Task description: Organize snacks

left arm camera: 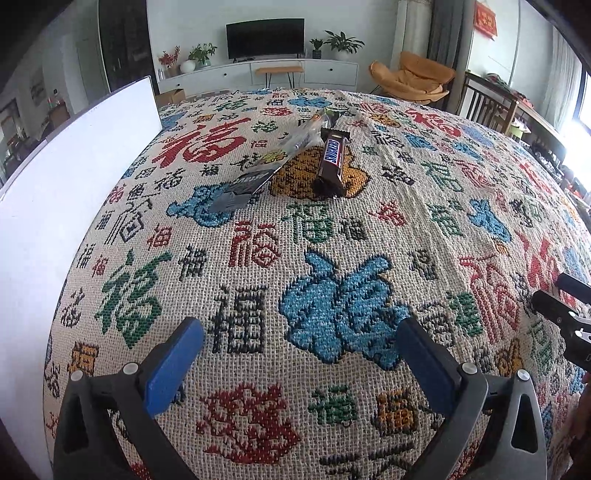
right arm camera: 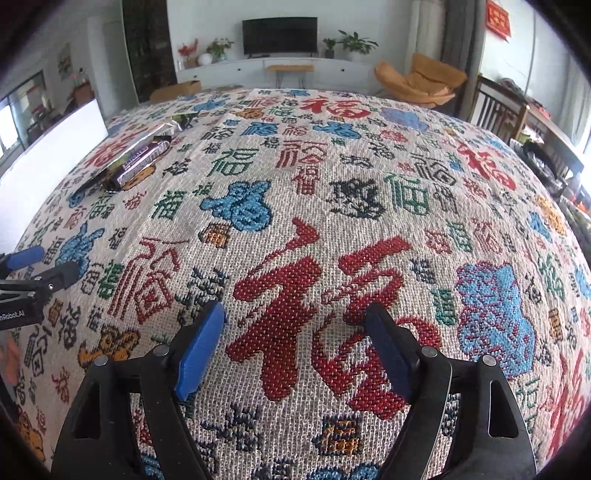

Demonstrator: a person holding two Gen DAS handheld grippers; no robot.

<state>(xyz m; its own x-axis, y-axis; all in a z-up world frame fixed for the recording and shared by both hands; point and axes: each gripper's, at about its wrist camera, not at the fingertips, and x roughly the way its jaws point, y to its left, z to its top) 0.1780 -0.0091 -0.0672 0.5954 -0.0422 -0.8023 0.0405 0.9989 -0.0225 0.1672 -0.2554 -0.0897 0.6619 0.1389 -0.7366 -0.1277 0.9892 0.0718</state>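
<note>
White box (left arm camera: 74, 206) is standing at far left; silver packet (left arm camera: 258, 173) and Snickers bar (left arm camera: 332, 158) are lying touching on the patterned cloth (left arm camera: 424, 206). Left gripper (left arm camera: 299, 354) and right gripper (right arm camera: 295, 347) are hovering released, grasping nothing, well short of the snacks.

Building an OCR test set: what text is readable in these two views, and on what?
"SNICKERS": brown chocolate bar wrapper on the woven tablecloth.
"nRobot.AI", cut off at the frame edge: black body of the left gripper, right wrist view.
"福", repeated in many colours: woven into the tablecloth.
Silver-grey foil snack packet: white lettering, too blurred to read.
Red wall hanging: too small.
</note>
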